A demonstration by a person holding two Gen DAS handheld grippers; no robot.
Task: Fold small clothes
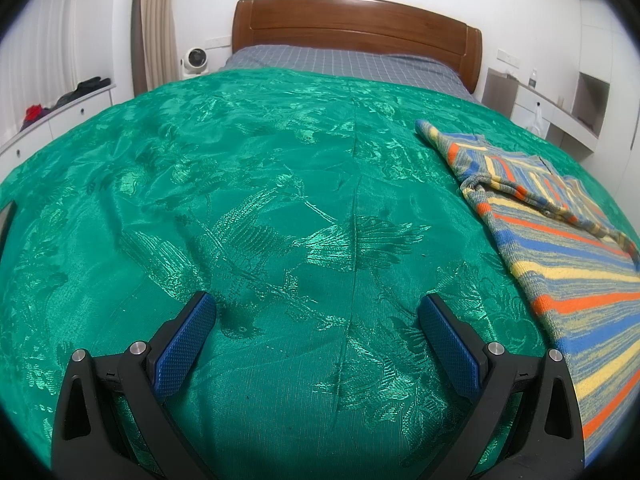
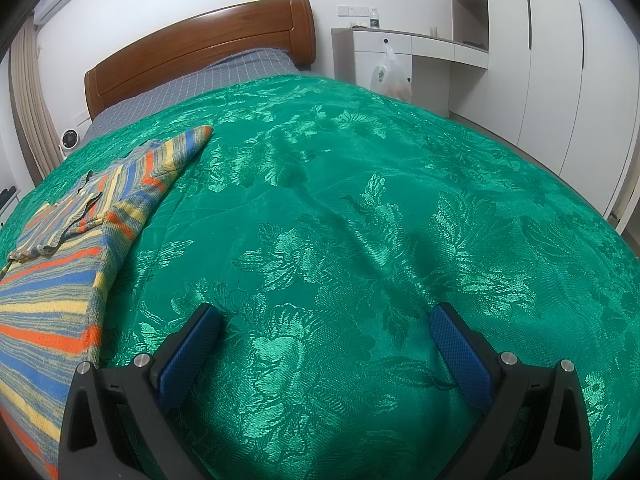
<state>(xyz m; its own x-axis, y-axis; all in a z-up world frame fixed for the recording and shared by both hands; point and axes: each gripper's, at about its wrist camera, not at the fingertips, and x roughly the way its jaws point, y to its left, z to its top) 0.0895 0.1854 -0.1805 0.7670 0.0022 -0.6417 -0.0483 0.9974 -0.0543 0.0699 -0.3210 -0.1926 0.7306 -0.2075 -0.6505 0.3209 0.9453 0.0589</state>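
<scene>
Shiny green floral-brocade bedspread covers most of the bed, grey checked sheet and brown wooden headboard beyond it. Striped knit sweater in orange, blue, yellow and grey lies flat on the spread between the two grippers, one sleeve folded across its chest, the other sticking out toward the headboard. Left gripper and right gripper both hover over bare spread beside the sweater, blue-padded fingers spread wide, nothing held.
</scene>
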